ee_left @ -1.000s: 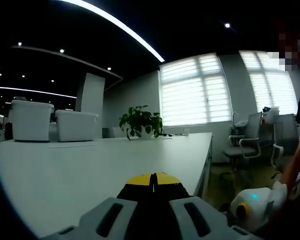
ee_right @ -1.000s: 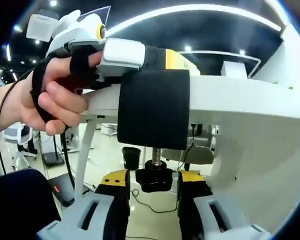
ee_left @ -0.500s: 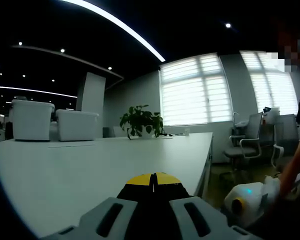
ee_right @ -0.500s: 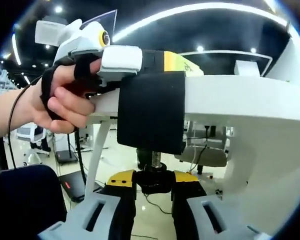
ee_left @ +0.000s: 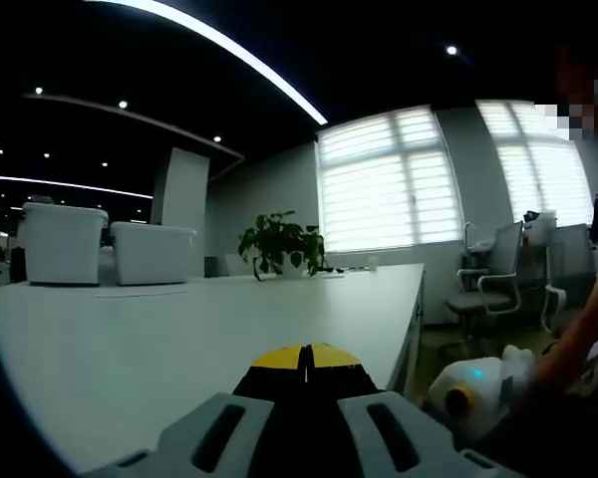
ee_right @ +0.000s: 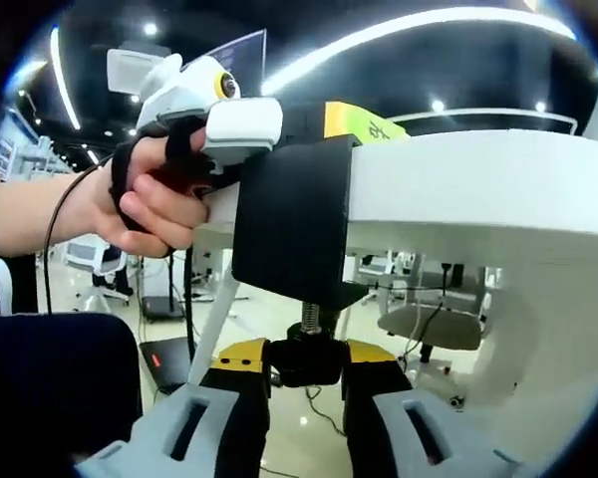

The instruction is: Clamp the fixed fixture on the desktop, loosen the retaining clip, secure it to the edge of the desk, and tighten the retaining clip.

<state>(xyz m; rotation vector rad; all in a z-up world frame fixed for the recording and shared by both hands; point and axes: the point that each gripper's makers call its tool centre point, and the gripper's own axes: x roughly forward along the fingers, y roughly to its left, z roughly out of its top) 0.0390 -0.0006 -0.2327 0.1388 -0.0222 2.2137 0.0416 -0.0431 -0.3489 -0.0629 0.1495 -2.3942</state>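
Note:
A black clamp fixture (ee_right: 294, 214) sits over the edge of the white desk (ee_right: 478, 179). Its threaded screw hangs below and ends in a black knob (ee_right: 304, 362). My right gripper (ee_right: 306, 349) is under the desk, shut on that knob, a yellow-tipped jaw on each side. A hand (ee_right: 154, 194) holds my left gripper (ee_right: 351, 119) level with the desktop, its yellow tips pressed on the fixture's top. In the left gripper view the left gripper (ee_left: 304, 355) is shut, the fixture dark between its jaws, and the desk (ee_left: 179, 319) stretches ahead. The right gripper (ee_left: 468, 393) shows low beside the desk edge.
Two white boxes (ee_left: 65, 239) and a potted plant (ee_left: 279, 242) stand at the desk's far end. Office chairs (ee_left: 488, 284) stand by the windows. Below the desk are white legs (ee_right: 219, 319), a chair (ee_right: 429, 324) and a dark device (ee_right: 164, 354) on the floor.
The right gripper's jaws have come together on the knob and its view has moved in closer under the desk. In the left gripper view the right gripper has drifted left.

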